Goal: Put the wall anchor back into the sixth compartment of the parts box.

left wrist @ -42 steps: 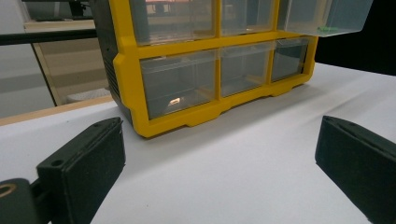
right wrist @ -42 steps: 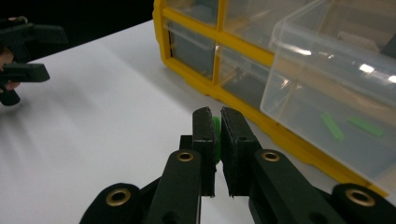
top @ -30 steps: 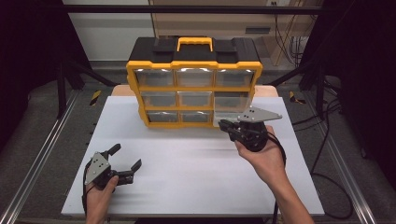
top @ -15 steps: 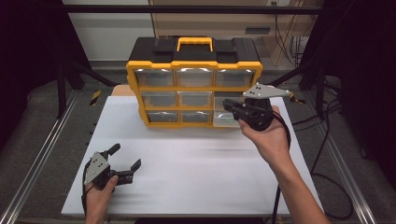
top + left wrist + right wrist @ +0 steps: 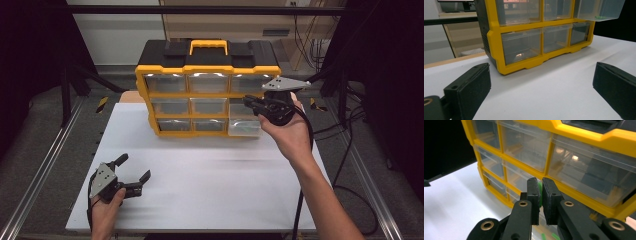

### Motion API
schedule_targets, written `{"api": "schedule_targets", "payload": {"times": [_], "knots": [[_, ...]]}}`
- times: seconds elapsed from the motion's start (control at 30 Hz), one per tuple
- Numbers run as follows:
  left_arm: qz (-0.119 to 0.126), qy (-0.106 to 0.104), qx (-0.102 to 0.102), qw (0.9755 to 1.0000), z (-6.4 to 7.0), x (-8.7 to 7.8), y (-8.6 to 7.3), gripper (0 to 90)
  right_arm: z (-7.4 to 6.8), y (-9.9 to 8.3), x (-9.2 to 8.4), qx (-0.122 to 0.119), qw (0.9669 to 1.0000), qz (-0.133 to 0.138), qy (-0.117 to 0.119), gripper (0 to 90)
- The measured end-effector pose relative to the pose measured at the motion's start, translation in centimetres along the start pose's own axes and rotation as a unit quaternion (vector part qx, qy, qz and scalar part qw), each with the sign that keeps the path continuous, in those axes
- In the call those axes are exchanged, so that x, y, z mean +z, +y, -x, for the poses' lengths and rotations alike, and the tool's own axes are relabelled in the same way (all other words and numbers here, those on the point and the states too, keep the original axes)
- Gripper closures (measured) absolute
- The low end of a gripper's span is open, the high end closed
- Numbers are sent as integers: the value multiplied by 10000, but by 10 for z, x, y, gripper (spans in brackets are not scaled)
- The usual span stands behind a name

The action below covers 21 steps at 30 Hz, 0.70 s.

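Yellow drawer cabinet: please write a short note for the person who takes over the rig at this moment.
Left gripper: jaws open, holding nothing, low over the white table, in front of the cabinet's left end.
Right gripper: jaws shut on a small green piece, held above the open drawer.
Yellow drawer cabinet: at the back of the table. The middle-right drawer is pulled out, with more green pieces inside. The other drawers are closed.
Done: drawer opened, one piece gripped.
Left: probably to set that piece where it belongs, then push the drawer shut.
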State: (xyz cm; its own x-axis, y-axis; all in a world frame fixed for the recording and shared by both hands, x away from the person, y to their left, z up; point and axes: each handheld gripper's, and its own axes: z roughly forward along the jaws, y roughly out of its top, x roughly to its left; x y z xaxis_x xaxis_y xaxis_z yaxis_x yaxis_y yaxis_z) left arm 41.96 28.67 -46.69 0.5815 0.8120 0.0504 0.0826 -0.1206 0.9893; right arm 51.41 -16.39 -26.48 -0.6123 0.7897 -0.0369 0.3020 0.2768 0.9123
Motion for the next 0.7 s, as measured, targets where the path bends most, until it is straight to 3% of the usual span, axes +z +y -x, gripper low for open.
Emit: {"api": "schedule_targets", "payload": {"times": [0.37, 0.5, 0.7], "knots": [[-2, -9, -8, 10000, 0, 0, 0, 13, 12, -4, 11, 7, 9996, -282, -65, 845], [-3, -15, -10, 10000, 0, 1, 0, 13, 12, -6, 14, -68, 9991, -369, -185, 845], [-2, -11, -9, 10000, 0, 0, 0, 13, 13, -8, 20, -100, 9984, -529, -186, 845]]}}
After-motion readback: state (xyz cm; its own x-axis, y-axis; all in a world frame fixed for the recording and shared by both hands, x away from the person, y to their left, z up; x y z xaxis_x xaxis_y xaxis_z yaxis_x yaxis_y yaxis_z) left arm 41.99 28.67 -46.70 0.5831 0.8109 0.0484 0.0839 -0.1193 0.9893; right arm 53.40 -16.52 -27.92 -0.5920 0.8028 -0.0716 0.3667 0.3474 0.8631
